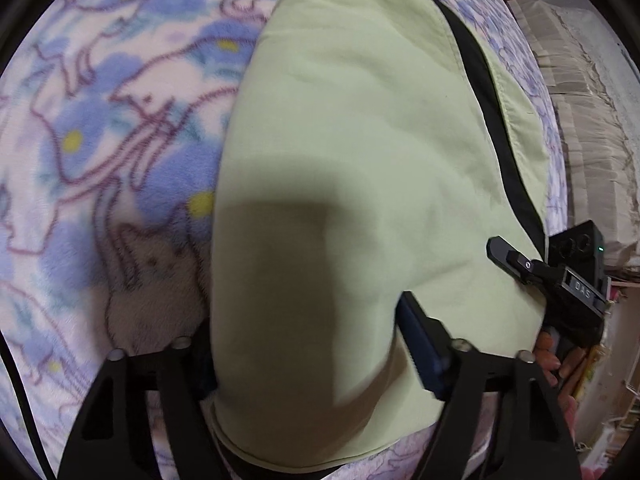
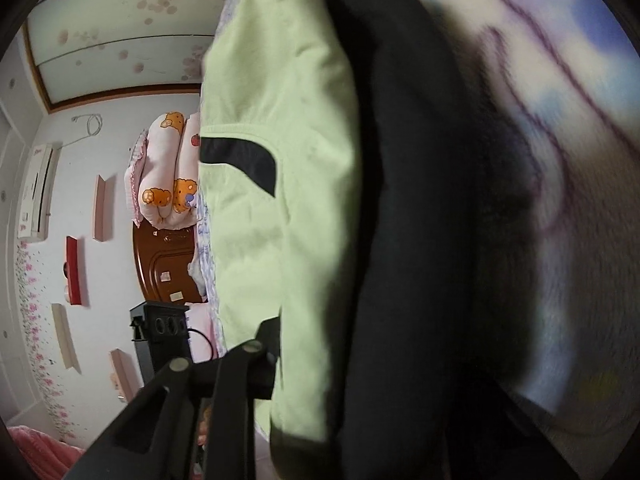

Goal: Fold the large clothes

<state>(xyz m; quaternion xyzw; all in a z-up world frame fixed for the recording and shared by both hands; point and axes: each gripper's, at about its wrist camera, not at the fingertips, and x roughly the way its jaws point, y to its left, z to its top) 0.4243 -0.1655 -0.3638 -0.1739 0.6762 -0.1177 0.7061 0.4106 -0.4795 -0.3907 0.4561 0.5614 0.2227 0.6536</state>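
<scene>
A pale green garment (image 1: 360, 152) with black trim (image 1: 480, 92) lies stretched over a floral fleece blanket (image 1: 100, 120). My left gripper (image 1: 308, 344) straddles the garment's near corner; cloth fills the gap between its fingers (image 1: 420, 336) and hides the left one. The right gripper (image 1: 516, 260) shows at the garment's right edge, clamped on the cloth. In the right wrist view the green cloth (image 2: 280, 200) and its black lining (image 2: 412, 200) hang across the frame and cover my right gripper's (image 2: 316, 352) tips; one finger (image 2: 264, 356) shows at the cloth's edge.
The blanket covers a bed (image 2: 560, 120). A brown wooden headboard (image 2: 168, 264) with folded pink bedding (image 2: 168, 172) stands behind. A wall with small shelves (image 2: 76, 272) and an air conditioner (image 2: 38, 192) shows beyond. Stacked papers (image 1: 592, 128) lie off the bed's right side.
</scene>
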